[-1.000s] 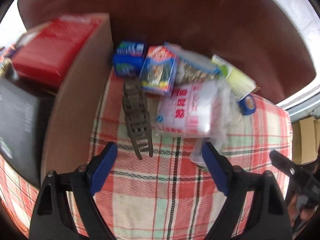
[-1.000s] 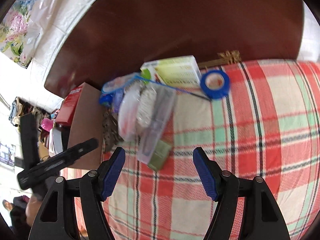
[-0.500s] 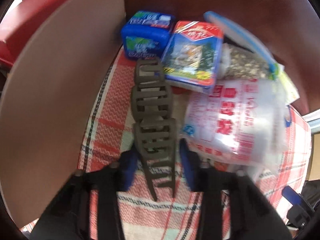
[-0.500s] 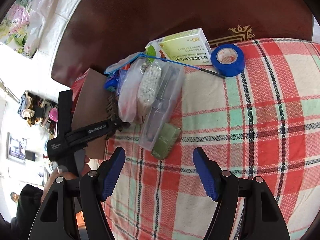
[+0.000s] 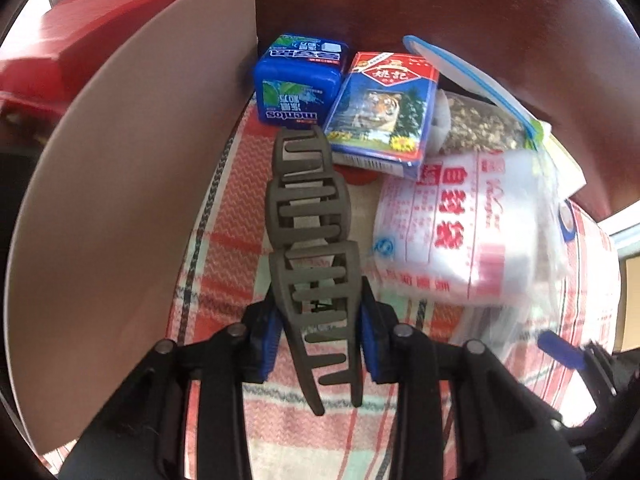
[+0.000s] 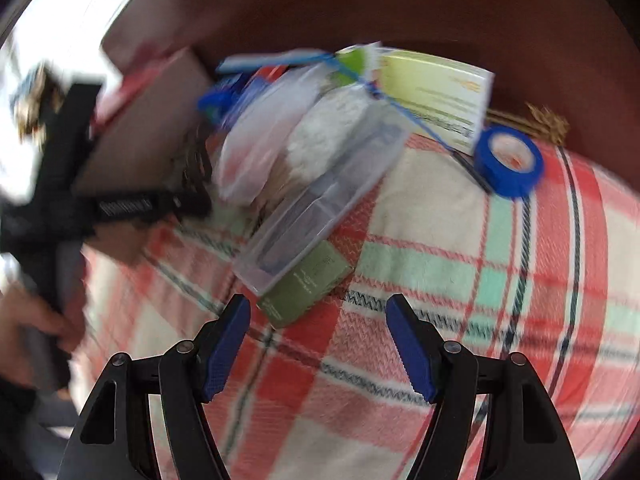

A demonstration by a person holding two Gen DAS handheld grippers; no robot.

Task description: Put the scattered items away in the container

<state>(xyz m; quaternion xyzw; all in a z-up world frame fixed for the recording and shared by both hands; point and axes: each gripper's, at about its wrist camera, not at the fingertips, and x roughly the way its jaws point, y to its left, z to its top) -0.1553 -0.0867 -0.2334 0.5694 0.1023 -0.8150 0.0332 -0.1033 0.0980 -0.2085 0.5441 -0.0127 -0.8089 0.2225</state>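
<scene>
My left gripper (image 5: 320, 340) is shut on the near end of a dark grey hair claw clip (image 5: 310, 220) that lies on the plaid cloth beside the cardboard box wall (image 5: 132, 168). Behind the clip are a blue Mentos box (image 5: 298, 80), a tiger-print pack (image 5: 380, 108) and a white zip bag with red print (image 5: 460, 224). My right gripper (image 6: 320, 348) is open and empty, just short of a green packet (image 6: 304, 284) and a clear plastic case (image 6: 320, 208). A blue tape roll (image 6: 508, 160) and a yellow-green box (image 6: 436, 96) lie farther back.
A red box (image 5: 80, 36) sits inside the cardboard container on the left. A dark wooden headboard (image 5: 440, 4) rises behind the pile. The plaid cloth (image 6: 480, 280) spreads out to the right. The left gripper and hand show blurred at the left of the right wrist view (image 6: 120, 208).
My left gripper moved forward over the claw clip and closed on its near end. My right gripper stayed open and shifted closer to the green packet; its view is blurred by motion.
</scene>
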